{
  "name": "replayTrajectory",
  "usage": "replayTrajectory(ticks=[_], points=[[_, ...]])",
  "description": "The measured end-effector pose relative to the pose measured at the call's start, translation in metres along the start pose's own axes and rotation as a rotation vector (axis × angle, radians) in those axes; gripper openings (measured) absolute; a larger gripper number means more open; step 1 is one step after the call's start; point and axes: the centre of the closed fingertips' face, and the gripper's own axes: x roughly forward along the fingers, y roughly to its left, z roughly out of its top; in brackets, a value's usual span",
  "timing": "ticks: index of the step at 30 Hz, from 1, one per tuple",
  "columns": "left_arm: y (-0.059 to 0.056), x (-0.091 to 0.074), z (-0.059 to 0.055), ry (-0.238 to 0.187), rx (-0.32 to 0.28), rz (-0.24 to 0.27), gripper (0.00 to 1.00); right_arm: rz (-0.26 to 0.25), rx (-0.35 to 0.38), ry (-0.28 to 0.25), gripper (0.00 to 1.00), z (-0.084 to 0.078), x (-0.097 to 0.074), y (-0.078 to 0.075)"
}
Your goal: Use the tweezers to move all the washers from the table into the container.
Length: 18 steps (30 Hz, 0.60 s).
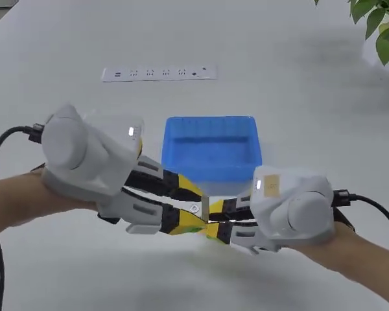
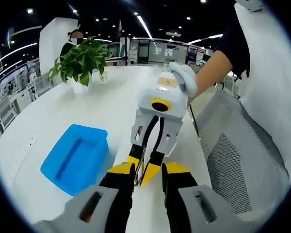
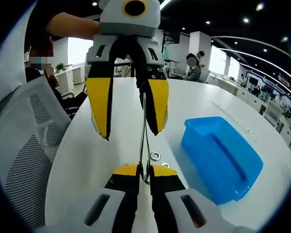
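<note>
Right gripper [image 3: 145,170] squeezed tight on tweezers [image 3: 144,138]. Left gripper [image 2: 149,169] jaws apart, holding nothing. Two washers [image 3: 155,156] lay on table [image 3: 94,165], between blue container [image 3: 223,155] and near edge.

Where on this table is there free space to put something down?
The table is bare between the power strip and the blue container, and right of the container toward the plant. Crowded: in front of the container, where the left gripper, right gripper, tweezers and washers are together.
</note>
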Motion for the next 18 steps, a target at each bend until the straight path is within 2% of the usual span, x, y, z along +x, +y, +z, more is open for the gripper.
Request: replayTrajectory(ticks=[5, 9, 12, 15, 18], points=[[0.002, -0.012, -0.009, 0.001, -0.012, 0.075, 0.34, -0.004, -0.031, 0.001, 0.09, 0.006, -0.008, 0.001], [0.006, -0.027, -0.013, -0.038, -0.058, 0.166, 0.41, 0.005, -0.041, 0.011, 0.09, 0.006, -0.014, 0.006], [0.003, -0.035, -0.016, -0.053, -0.093, 0.198, 0.48, 0.005, -0.048, 0.010, 0.09, 0.012, -0.020, 0.005], [0.000, -0.041, -0.024, -0.049, -0.105, 0.228, 0.56, -0.004, -0.052, -0.014, 0.09, 0.027, -0.027, -0.001], [-0.003, -0.045, -0.027, -0.073, -0.123, 0.256, 0.58, -0.003, -0.090, -0.037, 0.09, 0.048, -0.034, -0.010]])
